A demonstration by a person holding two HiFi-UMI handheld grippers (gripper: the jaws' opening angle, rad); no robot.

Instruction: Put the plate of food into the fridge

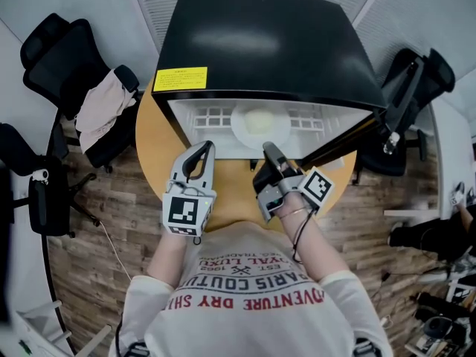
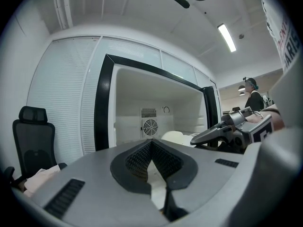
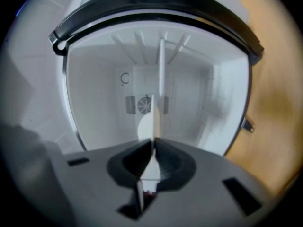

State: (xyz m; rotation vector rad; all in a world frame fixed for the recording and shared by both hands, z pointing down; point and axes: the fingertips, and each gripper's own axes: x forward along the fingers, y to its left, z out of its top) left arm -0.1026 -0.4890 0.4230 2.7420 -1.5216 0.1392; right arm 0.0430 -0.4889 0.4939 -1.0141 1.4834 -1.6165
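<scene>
A black mini fridge (image 1: 260, 43) stands open on a round wooden table (image 1: 152, 136). Inside it, a white plate (image 1: 259, 123) with pale food rests on the white shelf. My right gripper (image 1: 271, 150) reaches into the opening, rolled on its side. In the right gripper view the plate (image 3: 146, 122) is edge-on and its thin rim runs between the closed jaws of my right gripper (image 3: 154, 145). My left gripper (image 1: 204, 149) hovers before the left half of the opening, shut and holding nothing. The left gripper view shows its jaws (image 2: 151, 142) meeting, with the plate (image 2: 176, 136) beyond.
The fridge door (image 1: 346, 146) hangs open at the right. A black office chair (image 1: 71, 65) draped with a light cloth (image 1: 104, 106) stands left of the table, and another chair (image 1: 409, 95) stands to the right. A person (image 2: 253, 96) is in the far background.
</scene>
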